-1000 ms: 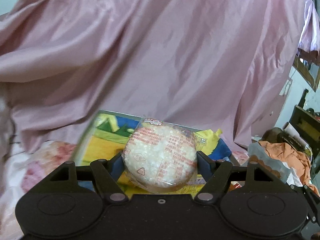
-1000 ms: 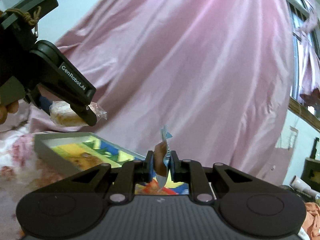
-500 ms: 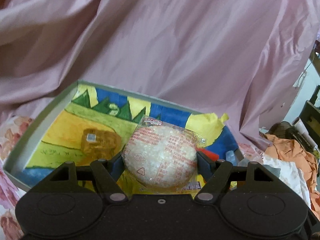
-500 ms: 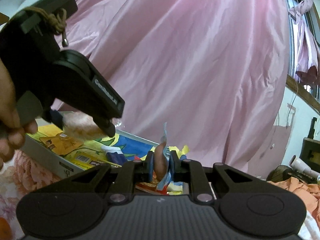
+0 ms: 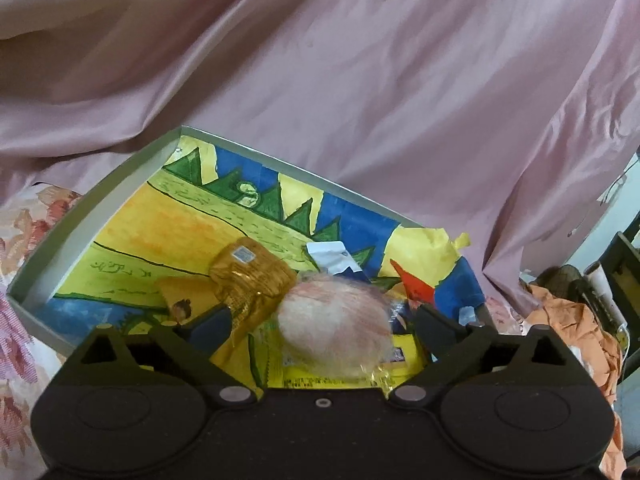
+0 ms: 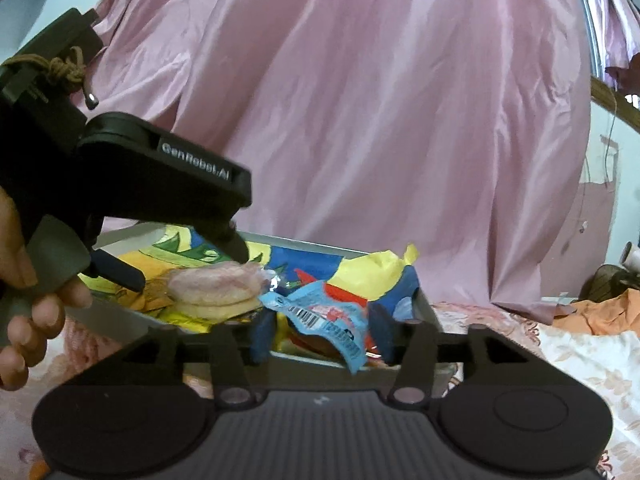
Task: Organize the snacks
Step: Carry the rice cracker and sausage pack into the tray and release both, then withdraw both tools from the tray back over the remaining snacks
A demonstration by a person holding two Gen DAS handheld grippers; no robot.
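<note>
A grey-rimmed box [image 5: 100,196] lined with a bright painted picture holds several snacks. My left gripper [image 5: 320,324] is open over it; the round rice cake in clear wrap [image 5: 336,328] is blurred between the spread fingers, loose above a yellow packet [image 5: 332,376]. In the right wrist view the rice cake [image 6: 216,288] lies among the snacks under the left gripper [image 6: 180,264]. My right gripper [image 6: 320,336] is open, and the blue-wrapped snack [image 6: 328,320] sits loose between its fingers over the box's near rim [image 6: 320,372].
A golden-brown packet [image 5: 248,276] and a white wrapper [image 5: 332,256] lie in the box. Pink satin cloth [image 5: 360,80] hangs behind it. Floral bedding [image 6: 580,364] lies around, and orange cloth and clutter [image 5: 568,320] are at the right.
Both grippers have come down over the box and opened. The left let go of the rice cake; the right let go of the blue-wrapped snack.
</note>
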